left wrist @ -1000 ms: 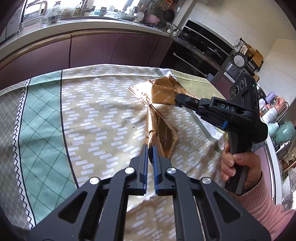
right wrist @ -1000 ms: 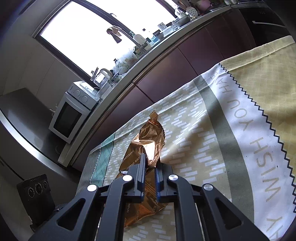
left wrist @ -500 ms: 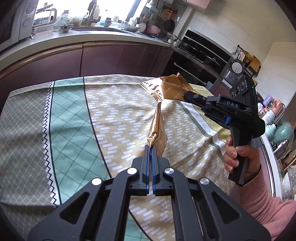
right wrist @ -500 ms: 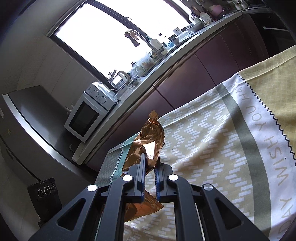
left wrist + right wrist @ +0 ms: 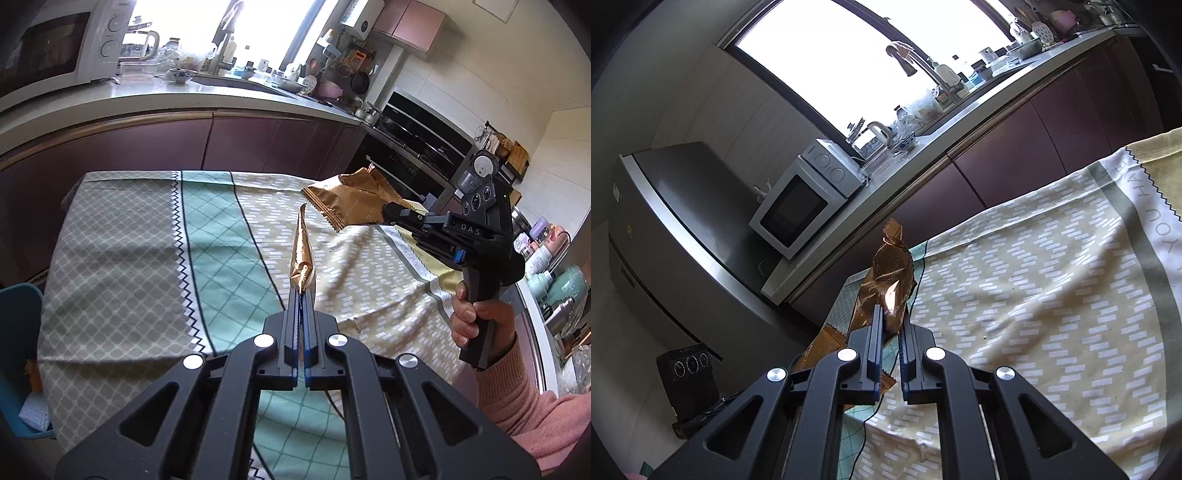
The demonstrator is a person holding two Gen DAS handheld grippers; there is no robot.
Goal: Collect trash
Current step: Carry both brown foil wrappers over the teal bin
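Left tongs: closed tight on a thin gold wrapper, pinched at its near end; the wrapper stands edge-on and rises away from the tips, clear of the cloth.
Right tongs: clamped with only a narrow gap on a second, wider gold wrapper; in the left wrist view the same wrapper sticks out crumpled beyond the tips, lifted off the cloth.
Right hand: wrapped round the black handle below the tongs, with a pink sleeve behind it.
Surface: covered by a patterned tablecloth in grey, mint and beige bands, with a zigzag border and printed lettering along one band.
Loose wrapper piece: gold, seen under the left finger of the right tongs; whether it belongs to the held wrapper cannot be told.
Blue bin: beside the left edge of the surface, low down, with something white inside it.
Background: a microwave and a kettle on the kitchen counter under a bright window.
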